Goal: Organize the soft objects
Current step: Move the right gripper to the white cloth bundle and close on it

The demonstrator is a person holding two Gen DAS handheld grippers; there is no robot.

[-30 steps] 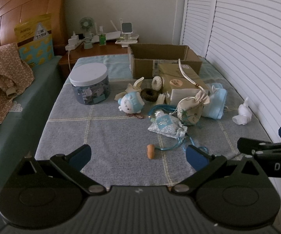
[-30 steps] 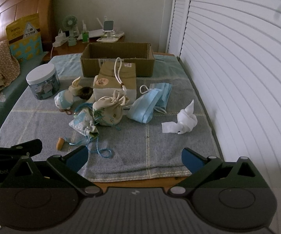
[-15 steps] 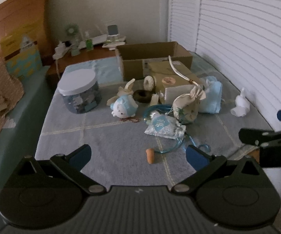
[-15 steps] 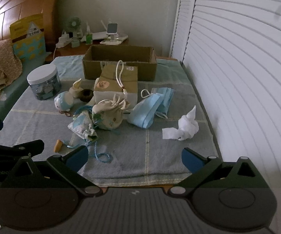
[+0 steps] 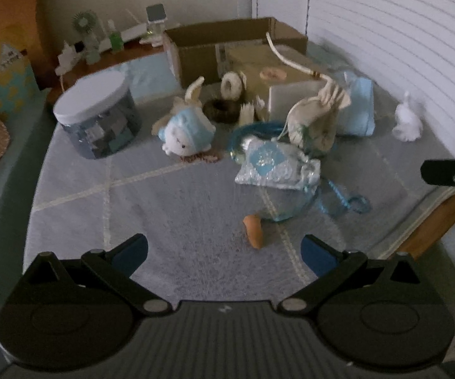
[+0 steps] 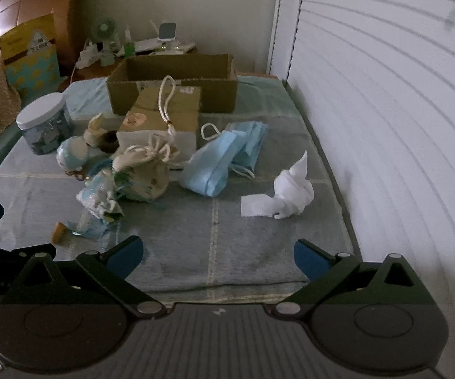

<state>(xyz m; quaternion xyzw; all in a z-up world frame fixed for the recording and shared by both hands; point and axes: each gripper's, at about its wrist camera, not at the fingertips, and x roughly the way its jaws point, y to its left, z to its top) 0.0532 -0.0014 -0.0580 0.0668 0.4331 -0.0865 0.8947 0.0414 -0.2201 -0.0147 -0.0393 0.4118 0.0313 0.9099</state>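
Note:
Soft things lie on a grey checked cloth (image 5: 170,208): a blue-and-white plush toy (image 5: 187,134), a cream drawstring pouch (image 5: 314,120), a silvery blue pouch (image 5: 276,165), blue face masks (image 6: 224,161), crumpled white tissue (image 6: 287,192), and a small orange piece (image 5: 253,230). An open cardboard box (image 6: 174,83) stands at the back. My left gripper (image 5: 224,254) is open and empty above the cloth's near part. My right gripper (image 6: 216,254) is open and empty near the front edge, short of the tissue.
A clear jar with a white lid (image 5: 96,120) stands at the left. A brown paper bag with a rope handle (image 6: 164,117) sits before the box. A white slatted door (image 6: 385,94) runs along the right. A nightstand with gadgets (image 6: 139,47) is behind.
Both grippers have moved forward over the cloth toward the objects. The left view has swung right and lower. Nothing was taken hold of.

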